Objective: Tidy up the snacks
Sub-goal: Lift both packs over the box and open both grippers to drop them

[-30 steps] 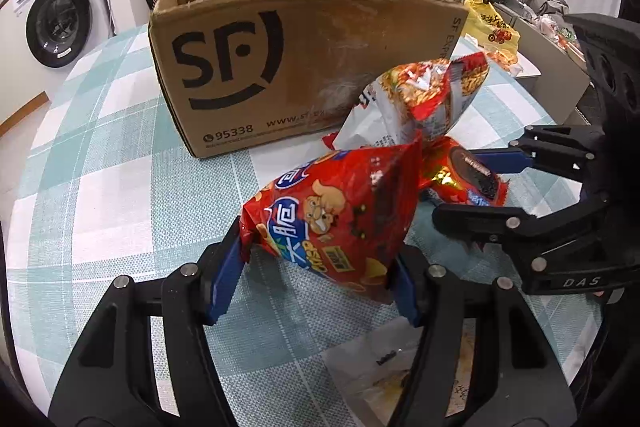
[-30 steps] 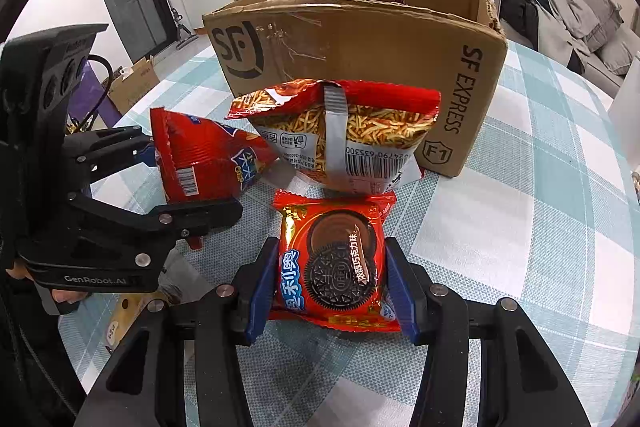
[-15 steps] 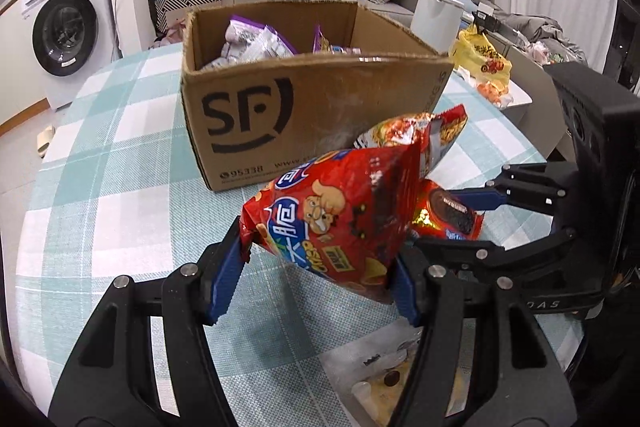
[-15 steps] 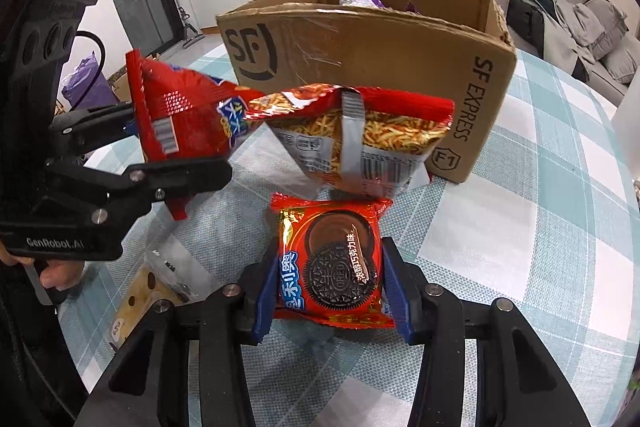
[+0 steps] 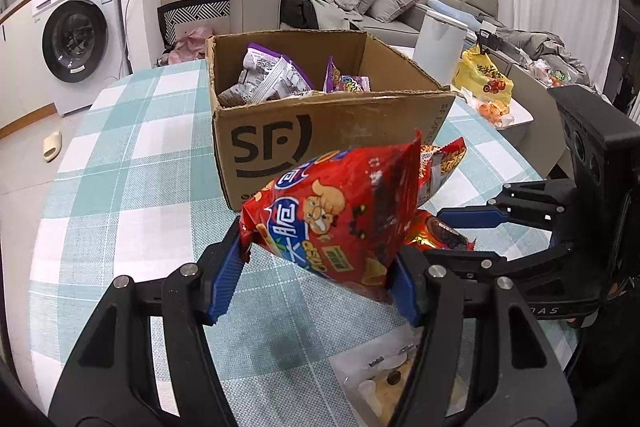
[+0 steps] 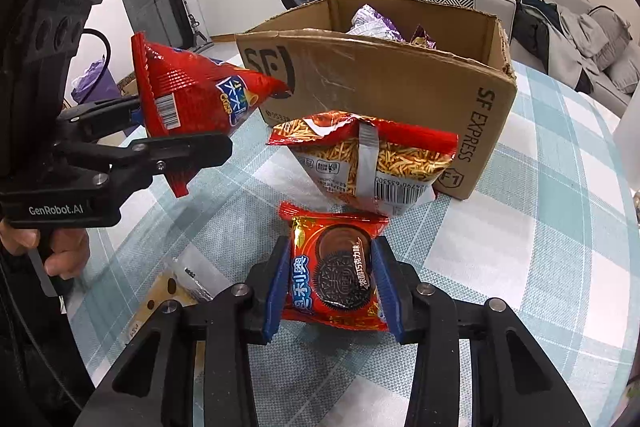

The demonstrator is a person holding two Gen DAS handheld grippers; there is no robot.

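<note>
Both tongs loaded: chip bag in left, cookie pack in right, box behind them.

Red chip bag [image 5: 340, 211] sits mid-frame in the left wrist view, clamped between the blue pads of the left tongs [image 5: 322, 279] and held up off the surface [image 5: 120, 187]. In the right wrist view the cookie pack [image 6: 334, 267] is lower centre, gripped at both sides by the right tongs [image 6: 332, 291]. Just above it a bag of noodle sticks [image 6: 368, 163] leans on the front wall of the cardboard box [image 6: 384, 83]. Box is open at the top, purple packets [image 5: 272, 79] inside, upper centre of frame. A clear flat packet [image 6: 176, 291] lies on the checked cloth at lower left.
</note>
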